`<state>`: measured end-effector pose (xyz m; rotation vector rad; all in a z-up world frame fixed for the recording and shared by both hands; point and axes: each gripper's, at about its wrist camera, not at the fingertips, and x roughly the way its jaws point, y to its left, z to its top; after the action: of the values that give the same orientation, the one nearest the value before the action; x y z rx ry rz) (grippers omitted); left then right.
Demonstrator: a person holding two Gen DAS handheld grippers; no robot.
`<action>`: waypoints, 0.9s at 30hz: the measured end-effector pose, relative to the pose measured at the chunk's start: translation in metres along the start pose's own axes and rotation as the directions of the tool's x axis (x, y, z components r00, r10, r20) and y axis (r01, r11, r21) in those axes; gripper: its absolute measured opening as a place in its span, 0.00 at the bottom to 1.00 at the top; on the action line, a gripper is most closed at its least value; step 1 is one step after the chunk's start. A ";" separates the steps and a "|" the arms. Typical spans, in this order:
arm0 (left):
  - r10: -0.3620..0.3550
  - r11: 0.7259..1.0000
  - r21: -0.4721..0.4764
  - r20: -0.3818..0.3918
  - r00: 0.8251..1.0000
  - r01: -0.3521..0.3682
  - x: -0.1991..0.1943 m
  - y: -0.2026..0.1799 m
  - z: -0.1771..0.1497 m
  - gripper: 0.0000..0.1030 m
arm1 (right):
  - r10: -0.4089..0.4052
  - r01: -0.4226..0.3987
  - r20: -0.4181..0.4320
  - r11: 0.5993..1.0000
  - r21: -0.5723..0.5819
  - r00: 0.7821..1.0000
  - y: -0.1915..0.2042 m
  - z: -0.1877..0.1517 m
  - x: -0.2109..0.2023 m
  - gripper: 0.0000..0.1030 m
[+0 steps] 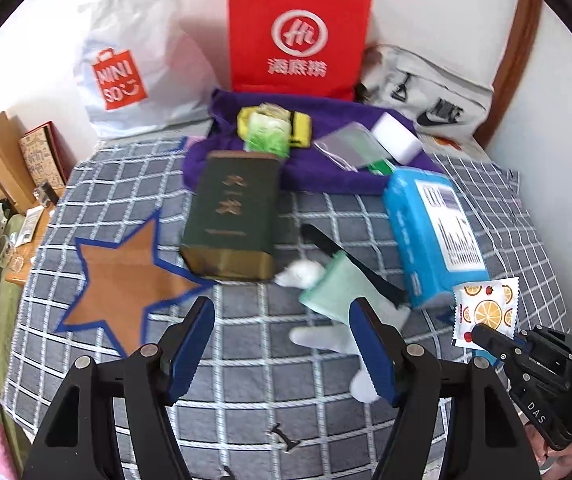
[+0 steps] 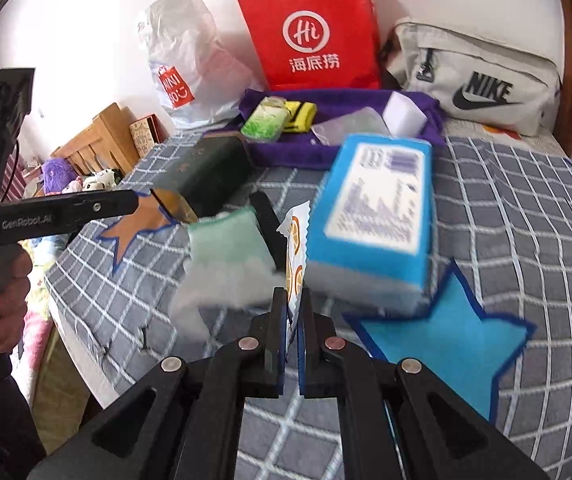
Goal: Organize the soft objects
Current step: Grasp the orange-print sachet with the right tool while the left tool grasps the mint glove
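On the bed, right hand-held gripper (image 2: 294, 300) pinches one sachet (image 2: 295, 256); left (image 1: 282, 344) released.

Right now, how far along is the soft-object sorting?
Done, apparently: a green pack, a yellow band and a white block lie on the purple towel. In hand: the right gripper is shut on an orange-print sachet; the left gripper is open, empty. Left: the mint glove, blue pack and dark tin on the bedspread.

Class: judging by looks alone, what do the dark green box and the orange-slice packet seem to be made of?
Dark green box: probably metal tin; brassy sheen on its end, gold lettering. Orange-slice packet: likely thin glossy plastic film; its edge is serrated and it stands stiff.
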<state>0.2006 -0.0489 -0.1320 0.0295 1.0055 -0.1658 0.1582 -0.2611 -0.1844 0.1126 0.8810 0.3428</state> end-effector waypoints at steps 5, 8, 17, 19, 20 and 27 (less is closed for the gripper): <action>-0.016 0.999 0.030 -0.045 0.999 0.017 0.019 -0.021 -0.012 0.66 | -0.002 0.003 -0.029 0.999 0.042 1.000 -0.021 -0.023 0.006 0.05; -0.057 0.997 0.040 -0.081 0.995 0.060 0.031 -0.032 -0.017 0.66 | -0.003 0.006 -0.046 0.998 0.068 0.999 -0.031 -0.033 0.010 0.05; -0.056 0.995 0.073 -0.160 0.986 0.068 0.066 -0.053 -0.023 0.66 | 0.017 -0.011 -0.051 0.993 0.116 0.999 -0.048 -0.041 0.019 0.06; -0.061 0.994 0.075 -0.162 0.985 0.074 0.069 -0.054 -0.024 0.43 | 0.020 -0.014 -0.050 0.992 0.123 0.999 -0.050 -0.042 0.020 0.07; -0.068 0.995 0.066 -0.169 0.983 0.080 0.071 -0.053 -0.025 0.35 | 0.022 -0.015 -0.049 0.992 0.127 0.999 -0.051 -0.042 0.021 0.07; -0.123 0.991 0.042 -0.138 0.983 0.130 0.052 -0.039 -0.027 0.09 | 0.012 -0.006 -0.043 0.992 0.125 0.999 -0.047 -0.041 0.018 0.06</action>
<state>0.1992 -0.0914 -0.1886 0.0236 1.1392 -0.3090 0.1482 -0.3006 -0.2348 0.2256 0.9456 0.2993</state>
